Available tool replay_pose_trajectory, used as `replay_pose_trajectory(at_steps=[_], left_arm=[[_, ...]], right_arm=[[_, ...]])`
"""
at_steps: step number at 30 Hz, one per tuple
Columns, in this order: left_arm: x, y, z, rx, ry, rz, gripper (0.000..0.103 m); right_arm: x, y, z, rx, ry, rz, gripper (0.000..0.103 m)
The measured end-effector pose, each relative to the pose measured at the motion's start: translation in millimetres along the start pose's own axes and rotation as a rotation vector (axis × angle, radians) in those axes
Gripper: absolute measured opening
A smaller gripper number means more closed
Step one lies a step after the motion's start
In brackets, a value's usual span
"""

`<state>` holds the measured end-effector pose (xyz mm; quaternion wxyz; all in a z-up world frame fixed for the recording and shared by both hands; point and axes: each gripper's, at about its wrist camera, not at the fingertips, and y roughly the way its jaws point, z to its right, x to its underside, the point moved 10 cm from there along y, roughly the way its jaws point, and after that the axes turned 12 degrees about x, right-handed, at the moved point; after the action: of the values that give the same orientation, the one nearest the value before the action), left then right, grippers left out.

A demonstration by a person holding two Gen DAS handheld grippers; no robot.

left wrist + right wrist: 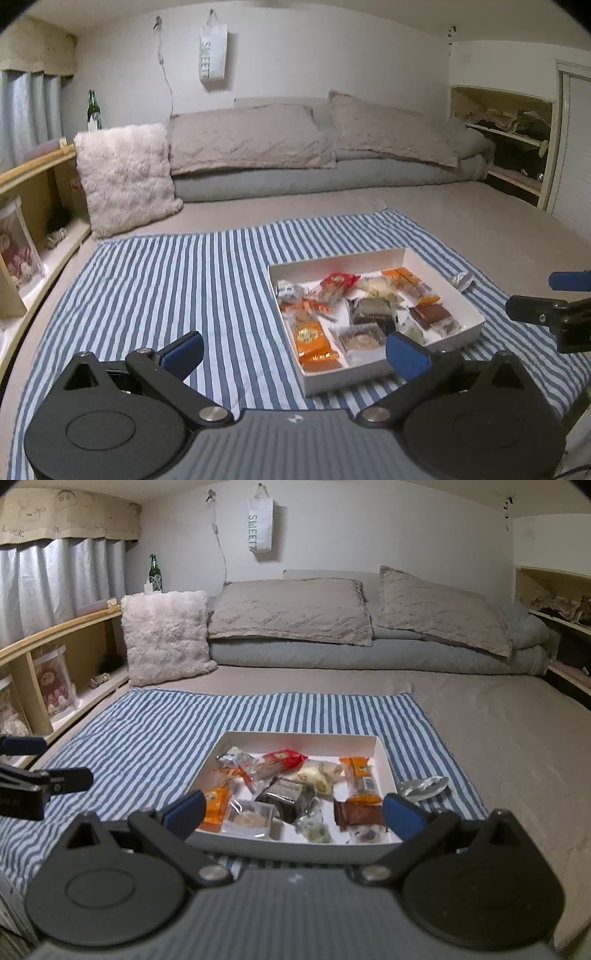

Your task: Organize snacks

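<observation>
A white cardboard box (380, 751) full of wrapped snacks (284, 794) sits on a blue-striped cloth (147, 731) spread over the bed (498, 716). One silver packet (424, 786) lies on the cloth just right of the box. The left gripper (293, 350) and right gripper (293, 814) both hover near the box's front edge, released and holding nothing.

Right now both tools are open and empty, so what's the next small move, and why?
Probably ease the right tool toward the silver wrapper. It is the only snack lying outside the white box, on the striped cloth by the box's right wall, nearer this tool than the left tool. Both hold nothing.
</observation>
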<state>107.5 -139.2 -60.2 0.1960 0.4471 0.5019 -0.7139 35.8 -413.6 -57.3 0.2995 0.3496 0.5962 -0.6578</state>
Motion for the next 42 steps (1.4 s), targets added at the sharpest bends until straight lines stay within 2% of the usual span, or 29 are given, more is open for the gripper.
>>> replay_pose_trajectory(at_steps=[9,19,42], left_arm=[[6.6,3.3,-3.1,-0.029,0.051,-0.004,0.103],[9.9,6.5,-6.8,-0.017,0.027,-0.026,0.103],[9.7,2.3,-10.6,-0.005,-0.001,-0.015,0.103]], right_arm=[[16.2,2.4,-8.4,-0.001,-0.024,-0.008,0.103],[12.6,5.9,-10.6,-0.012,-0.019,-0.001,0.103],[13.8,13.6,-13.5,-0.009,-0.053,-0.011,0.103]])
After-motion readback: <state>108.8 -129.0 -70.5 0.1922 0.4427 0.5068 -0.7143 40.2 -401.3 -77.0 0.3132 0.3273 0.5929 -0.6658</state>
